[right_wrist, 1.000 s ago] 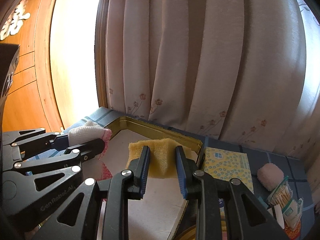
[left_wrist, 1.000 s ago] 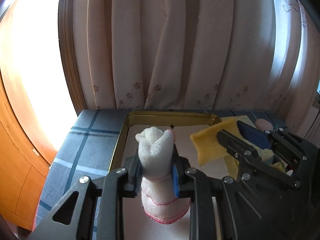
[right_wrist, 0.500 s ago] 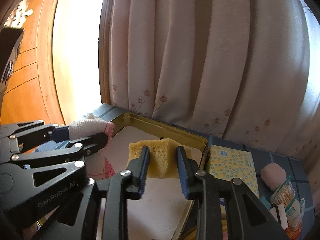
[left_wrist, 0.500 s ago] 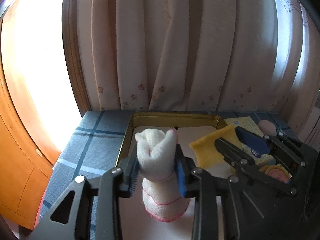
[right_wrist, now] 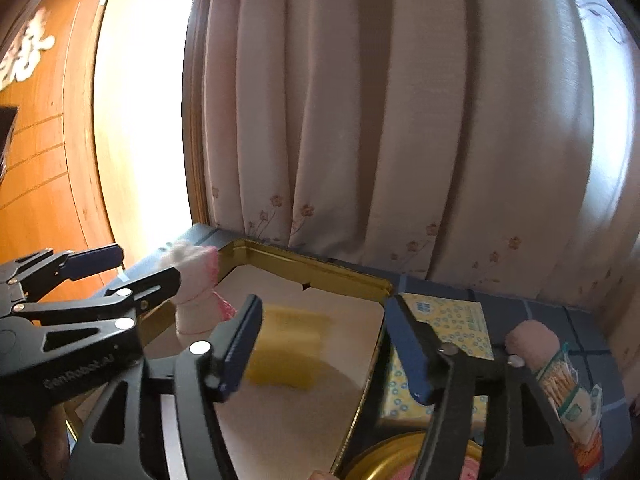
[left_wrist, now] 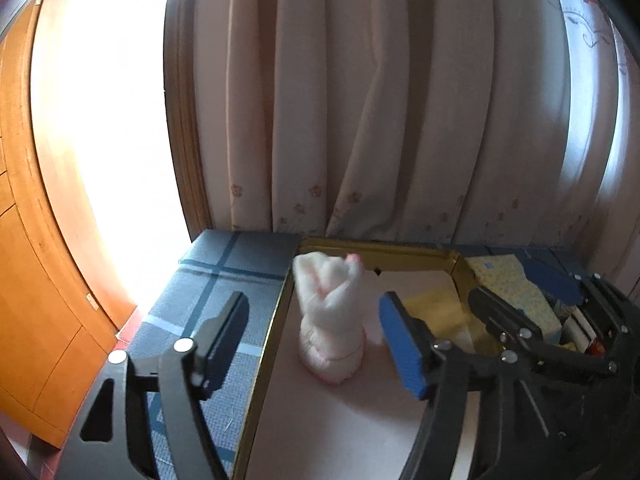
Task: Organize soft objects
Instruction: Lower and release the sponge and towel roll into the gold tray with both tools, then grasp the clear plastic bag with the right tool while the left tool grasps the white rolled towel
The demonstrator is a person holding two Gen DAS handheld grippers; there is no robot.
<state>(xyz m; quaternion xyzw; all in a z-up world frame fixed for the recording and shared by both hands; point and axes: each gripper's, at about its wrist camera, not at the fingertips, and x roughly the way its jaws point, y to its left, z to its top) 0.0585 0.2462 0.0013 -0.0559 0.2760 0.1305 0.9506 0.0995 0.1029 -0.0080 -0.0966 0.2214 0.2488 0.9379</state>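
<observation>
A shallow gold-rimmed tray (left_wrist: 276,320) with a pale floor is seen on a counter (left_wrist: 224,280) covered in blue checked cloth, in front of a pleated cream curtain (left_wrist: 380,120).

The left hand-held gripper (left_wrist: 312,334) is held over the tray's left part, and its jaws are opening. A rolled white glove (left_wrist: 330,312) with pink trim is seen between them, standing upright on the tray floor, and neither pad is pressed against it: a clear gap is visible on each side.

The right hand-held gripper (right_wrist: 324,340) is held over the middle of the tray, and its jaws are opening as well. A yellow sponge (right_wrist: 290,346) is seen between them on the tray floor, blurred, and free of both pads. In the right wrist view the left hand-held gripper (right_wrist: 132,268) is seen at the far left, with the glove (right_wrist: 196,284) beside its near finger.

To the right of the tray, outside its rim, a yellow patterned tissue pack (right_wrist: 448,320) is laid on the counter. Further right, a pink fluffy puff (right_wrist: 532,340) and a clear bag of cotton swabs (right_wrist: 564,392) are placed beside each other. At the near edge, part of a round gold-rimmed tin (right_wrist: 380,460) is visible.
</observation>
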